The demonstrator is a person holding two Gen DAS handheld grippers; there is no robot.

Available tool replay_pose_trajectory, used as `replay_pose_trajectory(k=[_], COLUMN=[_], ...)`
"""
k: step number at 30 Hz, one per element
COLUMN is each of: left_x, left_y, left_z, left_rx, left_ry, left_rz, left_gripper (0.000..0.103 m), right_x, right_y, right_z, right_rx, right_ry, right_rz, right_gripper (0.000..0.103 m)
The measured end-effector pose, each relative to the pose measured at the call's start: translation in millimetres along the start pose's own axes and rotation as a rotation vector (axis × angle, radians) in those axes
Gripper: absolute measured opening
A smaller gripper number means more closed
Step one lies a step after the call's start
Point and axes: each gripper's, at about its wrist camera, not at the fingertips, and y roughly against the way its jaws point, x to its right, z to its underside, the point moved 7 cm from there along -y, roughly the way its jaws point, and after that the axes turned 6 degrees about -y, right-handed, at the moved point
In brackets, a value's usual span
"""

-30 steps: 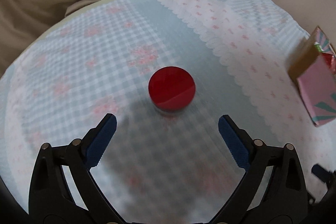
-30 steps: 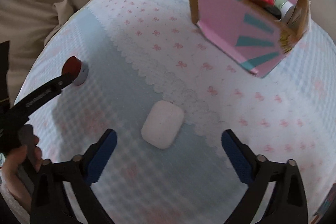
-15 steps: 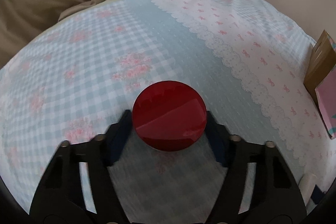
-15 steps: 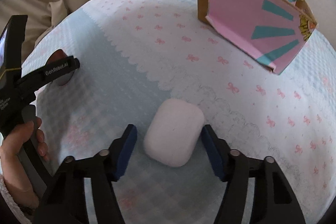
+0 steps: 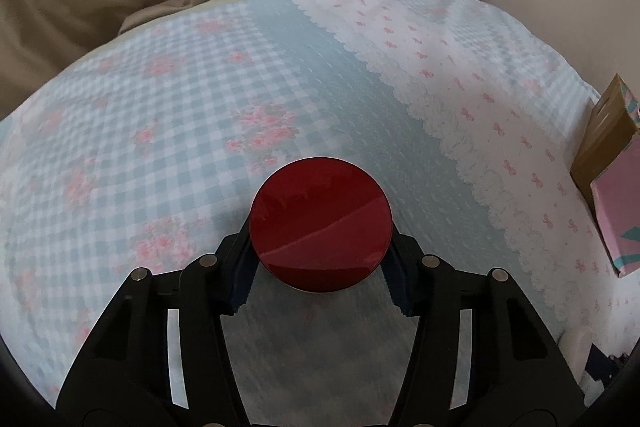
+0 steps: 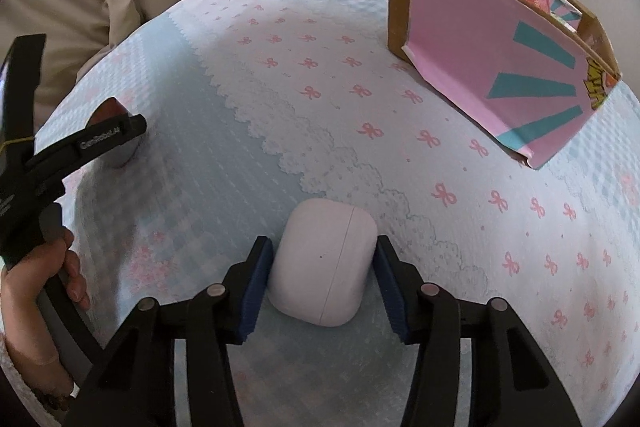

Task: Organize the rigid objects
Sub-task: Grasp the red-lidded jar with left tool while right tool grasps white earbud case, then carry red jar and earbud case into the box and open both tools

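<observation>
Closest to me, my right gripper [image 6: 323,279] has its blue pads pressed against both sides of the white earbud case [image 6: 324,265], which lies on the pale blue checked tablecloth [image 6: 224,187]. My left gripper [image 5: 320,263] is likewise closed narrow on the red-lidded round jar [image 5: 320,223], its fingers touching the jar on either side. Farther off to the right, well apart from both, the pink and teal cardboard box [image 6: 492,67] stands open-topped on the bow-printed cloth with red items showing inside.
</observation>
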Motion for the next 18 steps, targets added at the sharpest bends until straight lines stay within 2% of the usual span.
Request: replay_pose_trajectory(k=[7, 13, 18], left_x=[0, 6, 23], left_y=[46, 112, 183], left_z=[-5, -16, -43], left_rx=[0.012, 0.010, 0.018], left_ry=[0.018, 0.024, 0.018], left_rz=[-0.009, -0.007, 0.003], left_gripper=[0.051, 0.051, 0.051], right_x=[0, -3, -2], right_y=[21, 73, 137], right_z=[-16, -42, -77], right_rx=[0.004, 0.039, 0.065], right_ry=[0.013, 0.042, 0.071], right_rz=[-0.042, -0.096, -0.157], right_gripper=[0.047, 0.047, 0.047])
